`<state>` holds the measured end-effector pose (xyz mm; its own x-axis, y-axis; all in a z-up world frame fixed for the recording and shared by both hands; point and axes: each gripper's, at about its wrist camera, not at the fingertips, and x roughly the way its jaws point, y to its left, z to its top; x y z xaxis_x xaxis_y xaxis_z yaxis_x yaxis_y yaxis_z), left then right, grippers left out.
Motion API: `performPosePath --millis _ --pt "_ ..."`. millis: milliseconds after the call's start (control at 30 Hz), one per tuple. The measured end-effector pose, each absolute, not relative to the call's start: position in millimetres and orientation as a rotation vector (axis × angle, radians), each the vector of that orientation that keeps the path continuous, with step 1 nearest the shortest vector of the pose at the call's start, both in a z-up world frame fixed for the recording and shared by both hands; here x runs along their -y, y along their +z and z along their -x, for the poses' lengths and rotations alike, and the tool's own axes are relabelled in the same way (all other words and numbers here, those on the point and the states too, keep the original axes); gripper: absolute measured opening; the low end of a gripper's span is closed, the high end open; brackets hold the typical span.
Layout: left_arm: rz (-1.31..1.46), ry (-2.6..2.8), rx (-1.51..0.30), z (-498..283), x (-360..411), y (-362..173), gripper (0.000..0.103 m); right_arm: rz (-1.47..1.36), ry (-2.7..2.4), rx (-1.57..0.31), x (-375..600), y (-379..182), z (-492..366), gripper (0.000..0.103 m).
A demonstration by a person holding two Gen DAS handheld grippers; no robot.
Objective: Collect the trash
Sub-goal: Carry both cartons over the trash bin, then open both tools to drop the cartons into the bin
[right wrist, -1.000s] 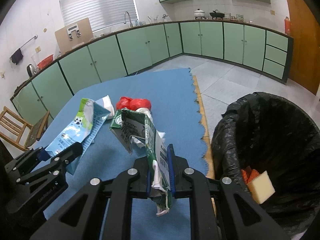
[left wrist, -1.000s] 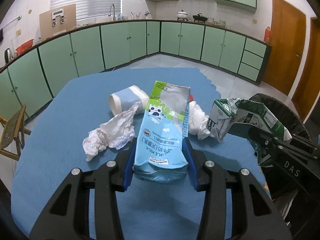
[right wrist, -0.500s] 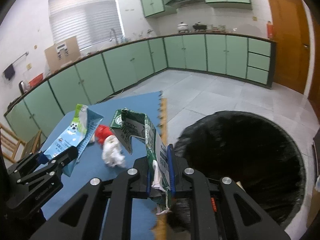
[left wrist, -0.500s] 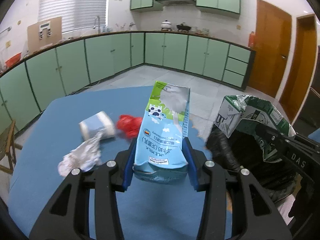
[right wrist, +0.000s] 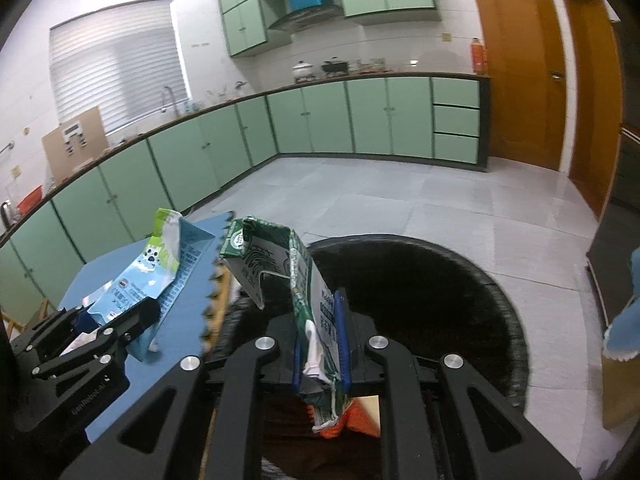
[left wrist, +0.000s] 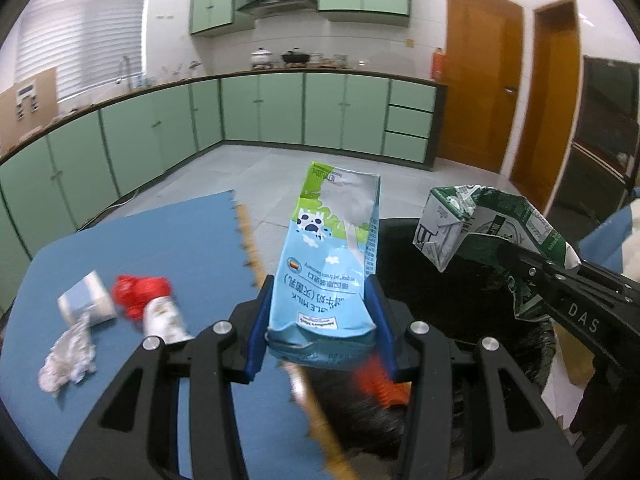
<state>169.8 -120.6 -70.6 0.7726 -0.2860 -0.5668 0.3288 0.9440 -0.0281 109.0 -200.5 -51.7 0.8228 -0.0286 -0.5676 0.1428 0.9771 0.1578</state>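
The blue milk carton (left wrist: 326, 280) is clamped between the pads of the left gripper (left wrist: 320, 320), at the table's edge with the bin's mouth at four o'clock. The flattened green carton (right wrist: 308, 300) is pinched narrowly in the right gripper (right wrist: 322, 344), above the black-lined trash bin (right wrist: 500, 300). Both cartons are best carried fully over the bin's opening before being released, so that neither catches the rim. A crumpled tissue (left wrist: 68, 360) and red wrapper (left wrist: 138, 290) remain on the blue mat (left wrist: 180, 248).
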Motion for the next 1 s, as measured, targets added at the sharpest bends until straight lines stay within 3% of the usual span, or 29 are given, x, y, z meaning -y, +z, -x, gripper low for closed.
performPosePath --millis 300,833,867,900,1000 --pt "-0.106 -0.406 -0.637 -185 176 -90 0.043 -0.217 -0.184 -0.614 249 -67 -101 0.014" --pt "-0.148 -0.444 -0.716 -209 209 -121 0.044 -0.251 -0.220 -0.699 282 -107 -110 0.014" --pt "-0.141 -0.449 -0.725 -210 209 -122 0.050 -0.254 -0.215 -0.703 282 -109 -111 0.025" --pt "-0.134 -0.453 -0.730 -211 209 -123 0.059 -0.254 -0.216 -0.706 282 -108 -114 0.042" --pt "-0.124 -0.455 -0.725 -212 205 -121 0.062 -0.242 -0.213 -0.713 281 -110 -114 0.048"
